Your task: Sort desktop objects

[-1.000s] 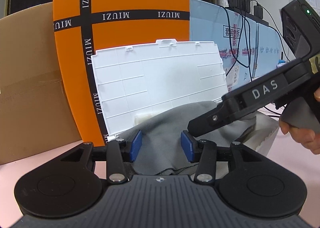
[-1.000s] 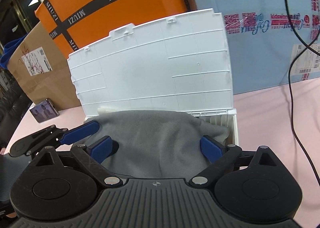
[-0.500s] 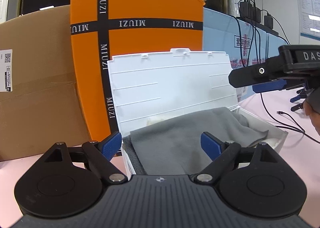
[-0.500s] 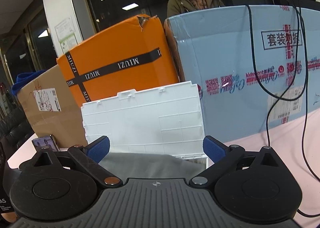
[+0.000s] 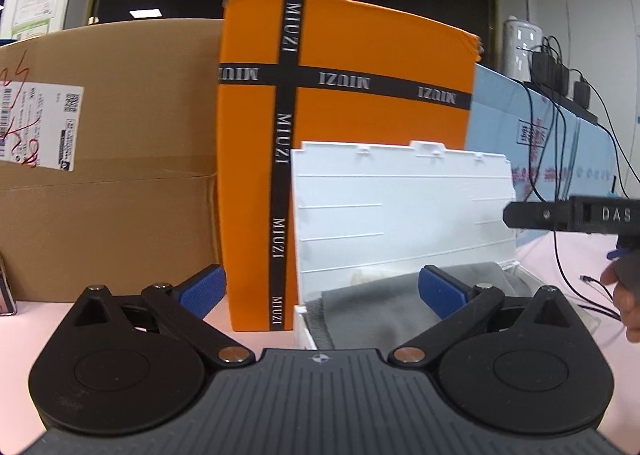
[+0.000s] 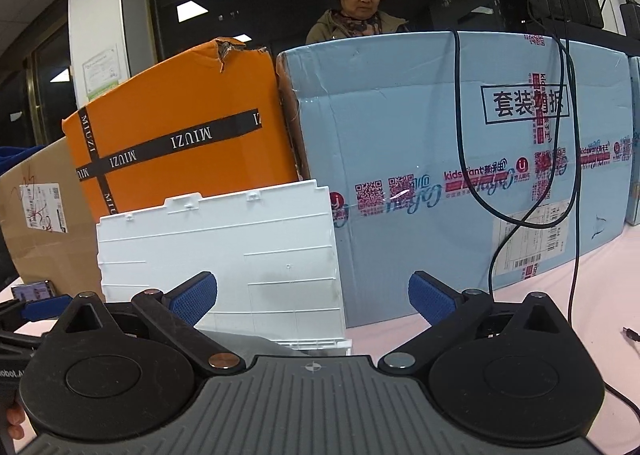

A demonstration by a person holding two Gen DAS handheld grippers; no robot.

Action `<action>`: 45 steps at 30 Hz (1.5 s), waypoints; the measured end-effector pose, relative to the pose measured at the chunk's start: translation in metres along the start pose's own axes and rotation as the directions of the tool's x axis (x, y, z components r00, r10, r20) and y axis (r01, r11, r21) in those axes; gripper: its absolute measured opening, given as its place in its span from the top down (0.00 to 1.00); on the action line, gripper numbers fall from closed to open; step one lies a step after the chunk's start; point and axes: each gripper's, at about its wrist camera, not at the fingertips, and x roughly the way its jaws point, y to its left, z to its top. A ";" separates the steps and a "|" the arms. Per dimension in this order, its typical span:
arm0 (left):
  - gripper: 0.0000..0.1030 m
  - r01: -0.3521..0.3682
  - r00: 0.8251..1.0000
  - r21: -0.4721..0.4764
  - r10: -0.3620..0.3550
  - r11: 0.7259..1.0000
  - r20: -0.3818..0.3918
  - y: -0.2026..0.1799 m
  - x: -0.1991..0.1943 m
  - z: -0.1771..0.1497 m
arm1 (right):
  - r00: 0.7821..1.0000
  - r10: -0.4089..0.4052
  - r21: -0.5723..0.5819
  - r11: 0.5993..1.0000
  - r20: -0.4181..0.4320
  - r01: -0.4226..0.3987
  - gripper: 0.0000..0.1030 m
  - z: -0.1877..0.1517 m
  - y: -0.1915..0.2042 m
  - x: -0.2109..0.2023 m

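The grey cloth (image 5: 384, 307) lies in the white box (image 5: 400, 215), below and ahead of the left gripper (image 5: 320, 291) and right gripper (image 6: 312, 297), both spread wide, empty.

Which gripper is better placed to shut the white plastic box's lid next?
Probably the right gripper: the upright white lid stands directly ahead between its open fingers, while the left gripper faces the orange box edge.

I count three cartons ahead of my tongs: one brown carton (image 5: 108, 183) left, one orange carton (image 5: 360, 95) centre, one blue carton (image 6: 460, 175) right. One white storage box (image 5: 400, 211) stands open before them, holding one grey cloth (image 5: 380, 307). One phone (image 6: 32, 290) lies far left. One person (image 6: 358, 3) stands behind.
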 end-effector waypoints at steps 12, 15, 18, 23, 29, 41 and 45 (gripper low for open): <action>0.00 -0.001 1.000 -0.011 0.001 1.000 0.001 0.002 -0.001 -0.001 | 0.996 0.051 0.001 0.999 0.074 -0.051 0.00 -0.004 -0.002 0.000; 0.00 0.002 1.000 -0.013 -0.001 1.000 0.006 0.002 -0.003 -0.001 | 0.993 0.087 -0.003 0.996 0.078 -0.087 0.00 -0.004 0.001 0.000; 0.00 0.004 1.000 -0.014 -0.004 1.000 0.011 0.002 -0.004 0.000 | 0.990 0.121 -0.007 0.993 0.079 -0.120 0.00 -0.003 0.004 0.000; 0.00 0.006 1.000 -0.016 -0.006 1.000 0.019 0.002 -0.006 0.000 | 0.988 0.151 -0.014 0.989 0.046 -0.150 0.00 -0.003 0.008 0.006; 0.00 0.007 1.000 -0.012 -0.007 1.000 0.017 0.000 -0.005 0.000 | 0.986 0.162 -0.008 0.987 0.043 -0.162 0.00 -0.001 0.010 0.009; 0.00 0.009 1.000 -0.019 -0.009 1.000 0.013 0.002 -0.005 -0.002 | 0.982 0.185 0.003 0.983 0.038 -0.185 0.00 0.004 0.013 0.015; 0.00 0.008 1.000 -0.027 -0.008 1.000 0.015 0.004 -0.005 -0.003 | 0.981 0.192 0.007 0.981 0.036 -0.192 0.00 0.006 0.014 0.017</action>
